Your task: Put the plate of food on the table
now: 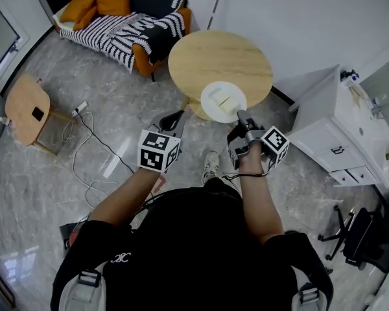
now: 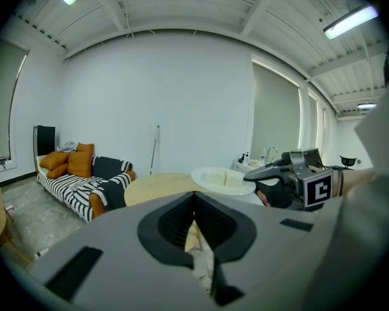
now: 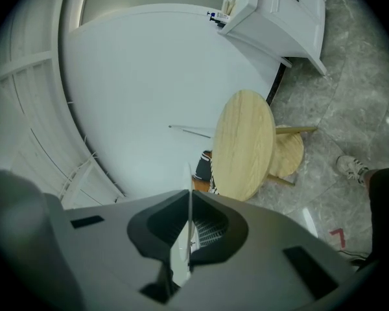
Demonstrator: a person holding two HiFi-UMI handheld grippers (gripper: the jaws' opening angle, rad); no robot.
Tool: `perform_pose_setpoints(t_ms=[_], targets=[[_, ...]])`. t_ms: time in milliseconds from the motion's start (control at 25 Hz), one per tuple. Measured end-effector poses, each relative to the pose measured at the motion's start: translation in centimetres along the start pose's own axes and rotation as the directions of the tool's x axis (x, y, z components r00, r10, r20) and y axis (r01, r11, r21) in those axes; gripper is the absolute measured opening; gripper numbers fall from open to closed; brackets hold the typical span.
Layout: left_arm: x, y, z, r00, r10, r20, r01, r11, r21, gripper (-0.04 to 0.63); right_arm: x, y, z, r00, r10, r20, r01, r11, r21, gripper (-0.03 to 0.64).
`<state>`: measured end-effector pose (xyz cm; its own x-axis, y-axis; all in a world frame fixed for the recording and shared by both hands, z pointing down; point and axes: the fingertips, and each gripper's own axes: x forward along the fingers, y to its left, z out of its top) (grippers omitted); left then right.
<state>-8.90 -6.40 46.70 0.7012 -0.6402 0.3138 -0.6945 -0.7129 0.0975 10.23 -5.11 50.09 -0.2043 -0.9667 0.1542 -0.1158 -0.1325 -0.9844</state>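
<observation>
A white plate [image 1: 223, 101] with pale blocks of food hangs level over the near edge of the round wooden table [image 1: 217, 57]. My right gripper [image 1: 241, 117] is shut on the plate's near rim. In the right gripper view that rim shows as a thin white edge [image 3: 189, 193] between the closed jaws, with the table [image 3: 243, 144] beyond. My left gripper [image 1: 177, 118] is shut and empty, left of the plate and short of the table. The left gripper view shows the plate [image 2: 220, 179] and the right gripper [image 2: 298, 185] at its right, above the tabletop [image 2: 159, 188].
A striped sofa [image 1: 129, 24] with orange cushions stands behind the table. A small wooden stool [image 1: 27, 109] and floor cables [image 1: 91, 141] lie to the left. A white cabinet [image 1: 337, 128] is at the right, a chair base [image 1: 353, 235] below it. My shoe [image 1: 211, 166] is near the table's foot.
</observation>
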Motion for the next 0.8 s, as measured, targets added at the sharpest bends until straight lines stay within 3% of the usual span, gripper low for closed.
perform_pose_setpoints(t_ms=[800], targets=[[13.1,3.4,2.2,1.0,-0.002,-0.031,-0.001,0.996,-0.092,0.008,8.6,-0.7,9.2,0.997,-0.069,-0.038,0.068,0.997,-0.023,0.02]])
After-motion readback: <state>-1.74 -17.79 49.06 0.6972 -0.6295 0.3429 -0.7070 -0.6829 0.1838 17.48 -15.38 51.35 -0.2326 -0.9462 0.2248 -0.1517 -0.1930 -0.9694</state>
